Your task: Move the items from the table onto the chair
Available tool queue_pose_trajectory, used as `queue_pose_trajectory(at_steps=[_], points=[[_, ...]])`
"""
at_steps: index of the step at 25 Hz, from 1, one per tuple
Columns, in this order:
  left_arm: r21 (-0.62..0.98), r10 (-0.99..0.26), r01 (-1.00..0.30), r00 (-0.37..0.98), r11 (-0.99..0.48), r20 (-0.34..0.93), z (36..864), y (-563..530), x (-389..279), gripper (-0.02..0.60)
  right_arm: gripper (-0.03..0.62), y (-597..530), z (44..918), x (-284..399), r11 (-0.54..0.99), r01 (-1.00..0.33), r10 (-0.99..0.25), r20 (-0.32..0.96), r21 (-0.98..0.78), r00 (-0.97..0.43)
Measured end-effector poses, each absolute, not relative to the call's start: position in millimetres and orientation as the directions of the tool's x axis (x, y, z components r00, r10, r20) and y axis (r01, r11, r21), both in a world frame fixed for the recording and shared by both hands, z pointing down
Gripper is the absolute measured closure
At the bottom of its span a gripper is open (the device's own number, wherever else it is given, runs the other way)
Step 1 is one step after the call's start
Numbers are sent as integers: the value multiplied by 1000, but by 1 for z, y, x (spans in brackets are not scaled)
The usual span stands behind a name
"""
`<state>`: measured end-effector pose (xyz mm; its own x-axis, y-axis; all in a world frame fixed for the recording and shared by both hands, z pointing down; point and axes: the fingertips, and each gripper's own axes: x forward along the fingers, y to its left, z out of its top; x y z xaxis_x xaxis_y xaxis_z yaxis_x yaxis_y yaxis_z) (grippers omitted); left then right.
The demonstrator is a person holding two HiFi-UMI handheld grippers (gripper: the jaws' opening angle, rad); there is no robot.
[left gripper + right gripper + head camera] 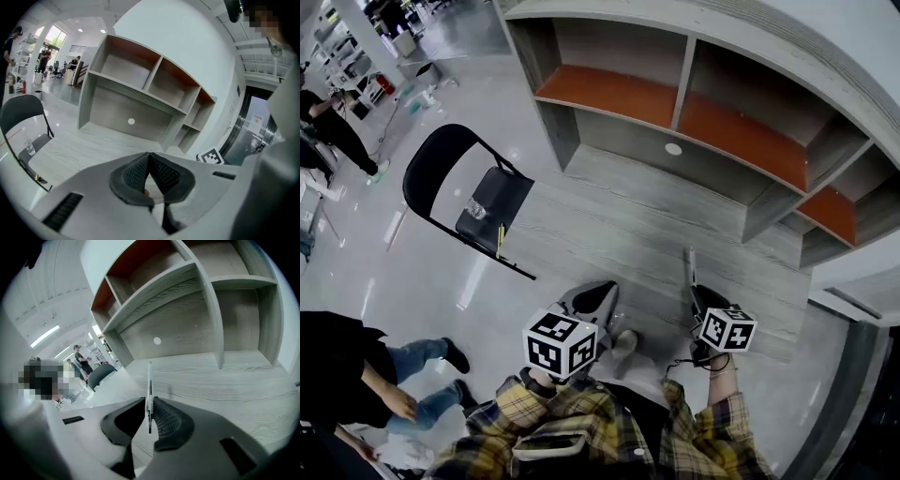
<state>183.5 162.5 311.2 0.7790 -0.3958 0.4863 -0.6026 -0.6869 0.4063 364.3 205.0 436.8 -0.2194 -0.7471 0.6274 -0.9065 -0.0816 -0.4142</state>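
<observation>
The right gripper (pixel 149 404) pinches a thin pen (pixel 149 380) over the grey table (pixel 225 376). The left gripper (pixel 149 157) is closed and empty. Small items on the chair (pixel 436 164) seat are too tiny to identify.

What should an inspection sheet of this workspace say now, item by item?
Surface: grey wood-grain table, shelf unit behind.
Job's things: white pen in right gripper; small clear item and yellow pen on black chair.
Clutter: nothing seen.
Grippers: left gripper jaws together, nothing between; right gripper jaws closed on white pen.
Cables: nothing seen.
Surroundings: glossy floor, people at left.
</observation>
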Motion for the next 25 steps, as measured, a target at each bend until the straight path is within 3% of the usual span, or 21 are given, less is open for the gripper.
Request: queue_pose_trajectory(at_steps=[15, 25], points=[[414, -571, -751, 660, -515, 488, 322, 114, 93, 578, 530, 143, 430, 251, 185, -866, -656, 598, -464, -460], [425, -620, -793, 608, -437, 496, 335, 17, -44, 578, 530, 39, 432, 113, 265, -845, -607, 600, -465, -521]])
